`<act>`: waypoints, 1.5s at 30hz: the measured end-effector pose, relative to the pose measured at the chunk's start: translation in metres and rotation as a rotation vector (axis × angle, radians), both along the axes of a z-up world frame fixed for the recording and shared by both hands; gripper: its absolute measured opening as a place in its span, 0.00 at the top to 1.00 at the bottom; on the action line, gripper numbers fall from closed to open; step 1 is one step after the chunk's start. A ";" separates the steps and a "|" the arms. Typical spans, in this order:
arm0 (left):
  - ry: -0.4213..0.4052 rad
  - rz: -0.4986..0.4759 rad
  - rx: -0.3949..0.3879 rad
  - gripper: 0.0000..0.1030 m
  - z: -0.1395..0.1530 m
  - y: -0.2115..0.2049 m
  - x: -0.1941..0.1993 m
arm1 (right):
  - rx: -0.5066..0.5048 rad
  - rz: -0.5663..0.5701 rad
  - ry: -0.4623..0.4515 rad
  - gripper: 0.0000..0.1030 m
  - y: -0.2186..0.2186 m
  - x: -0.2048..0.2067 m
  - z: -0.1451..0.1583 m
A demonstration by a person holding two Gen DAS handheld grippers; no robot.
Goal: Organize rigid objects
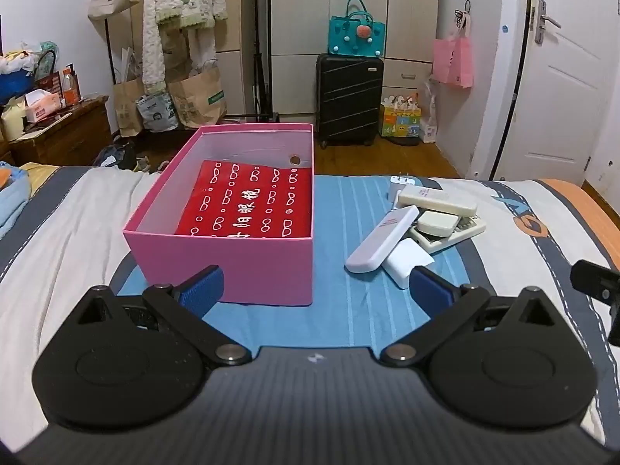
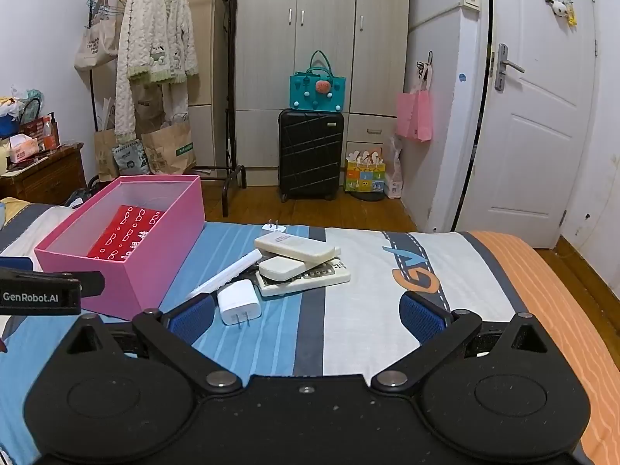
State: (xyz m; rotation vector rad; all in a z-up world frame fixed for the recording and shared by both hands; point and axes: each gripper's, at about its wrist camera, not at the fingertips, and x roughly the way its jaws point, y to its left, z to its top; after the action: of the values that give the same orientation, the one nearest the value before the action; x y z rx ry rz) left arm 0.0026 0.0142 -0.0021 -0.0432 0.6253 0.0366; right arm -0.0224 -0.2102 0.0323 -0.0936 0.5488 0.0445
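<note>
A pink open box [image 1: 232, 267] [image 2: 128, 271] sits on the bed with a red printed pouch [image 1: 252, 205] [image 2: 126, 232] inside. To its right lies a pile of white items: a long flat stick [image 1: 381, 240] [image 2: 224, 275], a cream remote [image 1: 438, 198] [image 2: 294, 248], a small rounded pad [image 1: 436, 223] [image 2: 281, 267] on a keyed remote [image 2: 310, 279], a white plug charger [image 2: 238, 302] [image 1: 407, 261] and a second plug [image 1: 403, 184] [image 2: 273, 228] behind. My left gripper [image 1: 316, 288] is open and empty before the box. My right gripper [image 2: 308, 316] is open and empty near the charger.
The bed [image 2: 368, 271] has a striped blue, white and orange cover. Beyond its far edge are a black suitcase [image 2: 310, 155] with a teal bag, wardrobes, a clothes rack [image 2: 155, 58], paper bags, a wooden nightstand [image 1: 58, 135] and a white door [image 2: 542, 116].
</note>
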 end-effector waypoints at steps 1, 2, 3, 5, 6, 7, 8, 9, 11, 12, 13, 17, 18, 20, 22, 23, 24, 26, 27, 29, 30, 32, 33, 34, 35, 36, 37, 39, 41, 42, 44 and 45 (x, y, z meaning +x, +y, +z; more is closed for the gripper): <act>0.000 0.001 0.003 0.00 0.000 0.000 0.000 | 0.000 0.000 0.000 0.00 0.000 0.000 0.000; 0.001 0.003 0.006 0.00 0.000 0.001 0.000 | 0.000 0.000 0.000 0.00 0.000 0.000 0.000; 0.001 0.006 0.010 0.00 -0.001 0.001 0.000 | 0.000 -0.001 0.000 0.00 -0.002 0.000 -0.002; 0.000 0.010 0.015 0.00 -0.001 0.001 -0.001 | 0.001 -0.003 0.000 0.00 -0.003 -0.002 -0.005; -0.001 0.011 0.017 0.00 -0.001 0.001 -0.001 | 0.001 -0.003 0.000 0.00 -0.003 -0.002 -0.005; -0.001 0.009 0.016 0.00 -0.001 0.002 -0.001 | 0.001 -0.003 -0.001 0.00 -0.003 -0.003 -0.005; -0.001 0.009 0.018 0.00 -0.001 0.002 -0.001 | 0.000 -0.003 -0.003 0.00 -0.004 -0.004 -0.005; -0.001 0.008 0.021 0.00 -0.001 0.001 -0.001 | -0.002 -0.004 -0.003 0.00 -0.004 -0.004 -0.006; 0.000 0.006 0.026 0.00 -0.001 0.001 -0.002 | -0.007 -0.003 -0.001 0.00 -0.001 0.001 -0.005; -0.004 0.002 0.031 0.00 -0.001 0.001 -0.002 | -0.006 -0.001 0.001 0.00 -0.001 0.000 -0.004; -0.005 -0.001 0.037 0.00 -0.001 0.000 -0.002 | -0.005 0.002 0.000 0.00 0.000 0.000 -0.004; -0.010 0.001 0.050 0.00 -0.001 -0.002 -0.004 | -0.013 0.003 -0.011 0.00 0.001 -0.002 -0.002; -0.011 0.002 0.052 0.00 -0.001 -0.003 -0.005 | -0.014 0.003 -0.013 0.00 0.001 -0.002 -0.002; -0.006 0.008 0.065 0.00 -0.001 -0.003 -0.004 | -0.014 0.003 -0.012 0.00 0.001 -0.003 -0.002; 0.000 0.011 0.078 0.00 -0.003 -0.004 -0.004 | -0.018 0.000 -0.011 0.00 0.002 -0.004 -0.002; 0.004 0.013 0.083 0.00 -0.003 -0.003 -0.005 | -0.020 -0.003 -0.010 0.00 0.002 -0.004 -0.002; 0.007 0.015 0.087 0.00 -0.003 -0.003 -0.005 | -0.023 -0.004 -0.009 0.00 0.002 -0.004 -0.002; 0.015 0.015 0.092 0.00 -0.003 -0.002 -0.005 | -0.031 -0.009 -0.002 0.00 0.003 -0.003 -0.003; 0.021 0.012 0.095 0.00 -0.003 -0.002 -0.005 | -0.034 -0.011 0.001 0.00 0.004 -0.003 -0.002; 0.027 0.010 0.095 0.00 -0.003 -0.002 -0.004 | -0.040 -0.014 0.003 0.00 0.006 -0.003 -0.001; 0.030 0.009 0.094 0.00 -0.003 -0.002 -0.004 | -0.040 -0.009 0.000 0.00 0.007 -0.004 0.000; 0.029 0.005 0.090 0.00 -0.003 -0.001 -0.005 | -0.040 0.001 -0.003 0.00 0.010 -0.006 0.001; 0.027 0.005 0.087 0.00 -0.003 -0.001 -0.005 | -0.043 0.004 -0.005 0.00 0.011 -0.006 0.000; 0.028 0.006 0.082 0.00 -0.003 -0.001 -0.005 | -0.045 0.008 -0.004 0.00 0.012 -0.006 0.000; 0.029 0.006 0.080 0.00 -0.003 0.000 -0.004 | -0.045 0.011 -0.001 0.00 0.013 -0.006 -0.001; 0.030 0.007 0.078 0.00 -0.003 0.000 -0.004 | -0.039 0.014 0.002 0.00 0.012 -0.006 -0.001; 0.030 0.008 0.076 0.00 -0.003 0.001 -0.003 | -0.034 0.017 0.005 0.00 0.012 -0.005 -0.001; 0.027 0.020 0.071 0.00 -0.002 0.003 -0.002 | -0.035 0.021 0.014 0.00 0.012 -0.004 -0.001; 0.015 0.031 0.062 0.00 0.000 0.006 -0.003 | -0.042 0.024 0.013 0.00 0.013 -0.003 0.000; 0.012 0.032 0.059 0.00 0.000 0.007 -0.003 | -0.037 0.023 0.009 0.00 0.013 -0.004 0.002; 0.005 0.030 0.055 0.00 -0.001 0.009 -0.004 | -0.016 0.023 0.010 0.00 0.012 -0.004 0.004; 0.007 0.033 0.053 0.00 -0.001 0.011 -0.004 | -0.011 0.026 0.012 0.00 0.013 -0.003 0.005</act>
State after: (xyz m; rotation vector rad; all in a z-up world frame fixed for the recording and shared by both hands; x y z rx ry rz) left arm -0.0012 0.0252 -0.0034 -0.0020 0.6301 0.0849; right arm -0.0256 -0.1977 0.0368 -0.1114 0.5597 0.0669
